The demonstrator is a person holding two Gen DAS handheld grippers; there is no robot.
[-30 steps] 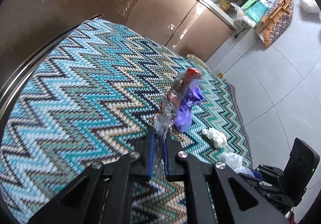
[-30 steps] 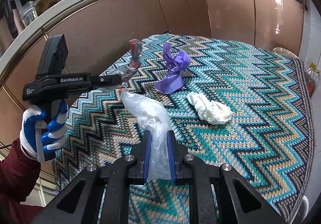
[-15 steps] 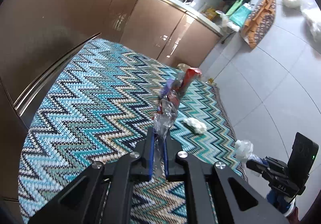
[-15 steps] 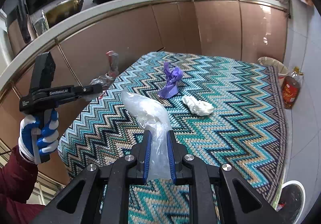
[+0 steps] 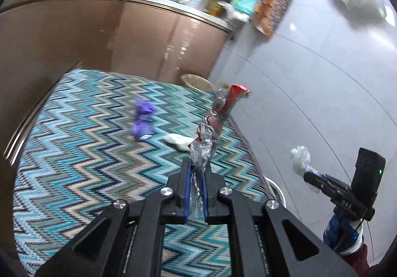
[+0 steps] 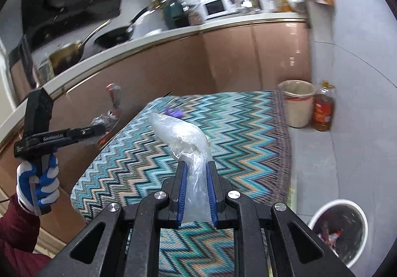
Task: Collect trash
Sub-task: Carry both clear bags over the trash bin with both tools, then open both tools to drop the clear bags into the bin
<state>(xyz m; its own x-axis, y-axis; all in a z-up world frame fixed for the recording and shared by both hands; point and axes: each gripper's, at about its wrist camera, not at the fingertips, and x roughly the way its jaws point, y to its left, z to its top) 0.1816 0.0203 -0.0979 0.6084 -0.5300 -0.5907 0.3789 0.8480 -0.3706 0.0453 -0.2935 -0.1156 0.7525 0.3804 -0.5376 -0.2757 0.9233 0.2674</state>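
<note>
Since one second ago both grippers have risen and drawn back from the rug: the patterned surface now sits lower and farther off in both wrist views, and a white trash bin [image 6: 338, 230] has come into the right wrist view at lower right.

Left gripper [image 5: 196, 175]: fingers nearly closed, clamped on the crumpled red-and-clear wrapper [image 5: 218, 123], which stands up out of the jaws, clear of the rug. Right gripper [image 6: 196, 172]: fingers closed to a narrow gap on the neck of the clear plastic bag [image 6: 181, 133]; the bulk of the bag balloons out ahead of the fingertips.

Still lying on the zigzag rug [image 5: 74, 153]: a purple glove [image 5: 142, 123] and, just to its right, a white tissue wad [image 5: 178, 140]. Both are well apart from either gripper.

The trash bin already holds some scraps; it stands on the grey floor just off the rug's edge, below and right of the right gripper. A second, beige bucket [image 6: 297, 106] and an oil bottle [image 6: 322, 108] stand at the rug's far corner.

Risks, as a judgement:
- The bag is held only by thin, slippery film; a fast swing could pull it free.
- The wrapper is light and tall; released off-centre, it may catch the rim and fall outside.
- Motion blur suggests fast travel, so the two grippers could clash over the bin.
</note>
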